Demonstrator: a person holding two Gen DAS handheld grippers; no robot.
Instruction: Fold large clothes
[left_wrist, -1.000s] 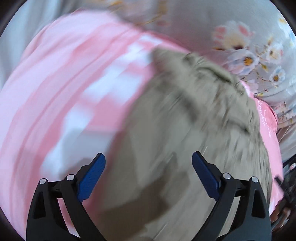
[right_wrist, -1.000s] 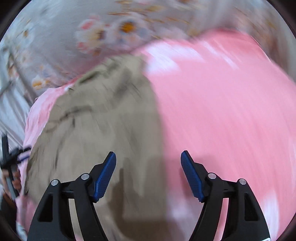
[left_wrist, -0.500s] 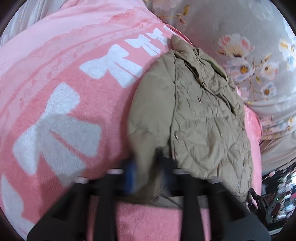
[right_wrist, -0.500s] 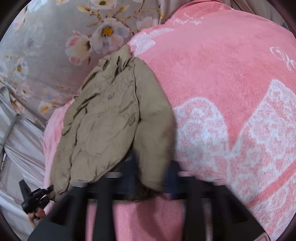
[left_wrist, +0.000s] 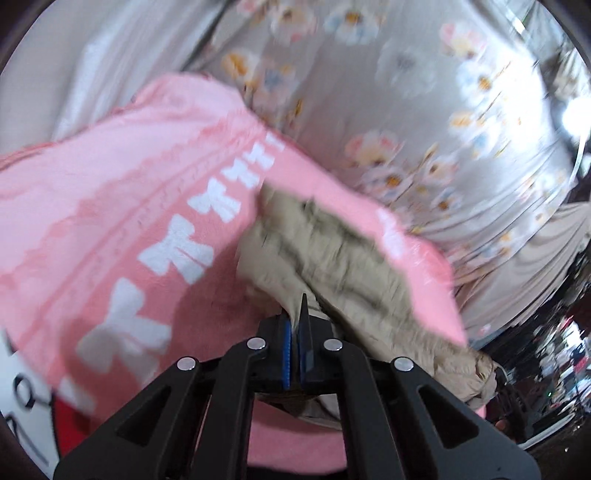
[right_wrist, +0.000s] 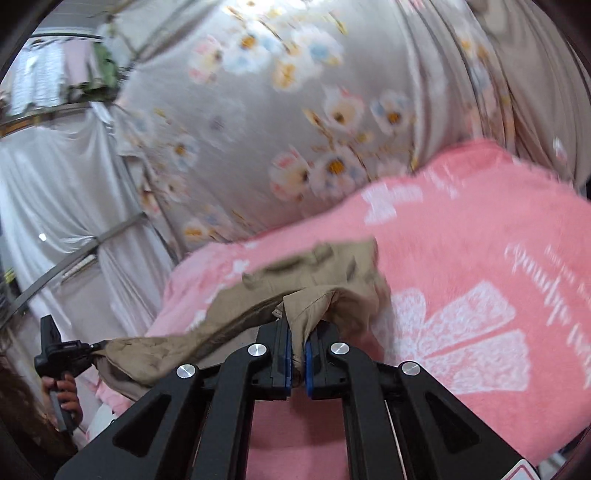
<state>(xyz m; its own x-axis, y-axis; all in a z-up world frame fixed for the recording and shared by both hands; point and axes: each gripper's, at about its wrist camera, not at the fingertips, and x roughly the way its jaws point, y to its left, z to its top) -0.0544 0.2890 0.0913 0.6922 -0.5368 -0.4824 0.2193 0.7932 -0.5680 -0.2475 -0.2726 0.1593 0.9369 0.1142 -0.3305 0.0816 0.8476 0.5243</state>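
**Inspector:** Compare against half a second ago.

**Assistant:** Then, the khaki quilted jacket (left_wrist: 343, 266) lay flat on the pink blanket (left_wrist: 110, 206), with both tools blurred low at its near hem. Now both are clamped on that hem and raised. The left gripper (left_wrist: 294, 354) has its blue pads nearly together, with a thin fold of khaki cloth pinched between them. The right gripper (right_wrist: 297, 363) is likewise almost fully closed, with a thicker tuck of the jacket (right_wrist: 314, 288) rising out between its pads.

**Inspector:** A second ago?

**Assistant:** Both tongs stood wide apart over the garment, holding nothing.

**Inspector:** Where is the jacket at present?

**Assistant:** The near edge is lifted off the blanket and bunched. The far part, towards the collar, rests on the pink blanket (right_wrist: 480, 258). In the right wrist view, the hem sags in a band leftward from the clamp to the other tool, seen small at the frame's lower left with the person's left hand (right_wrist: 62, 391) on its grip.

**Inspector:** Surroundings and obstructions?

**Assistant:** A grey floral curtain (left_wrist: 406, 122) hangs behind the blanket, and the same floral curtain (right_wrist: 258, 129) fills the upper right wrist view, with a plain pale drape (right_wrist: 55, 206) beside it. A corner of the pink blanket stands folded up against the jacket's right side in the left wrist view, covering part of it. Both pictures carry motion blur, so fine seams are unreadable.
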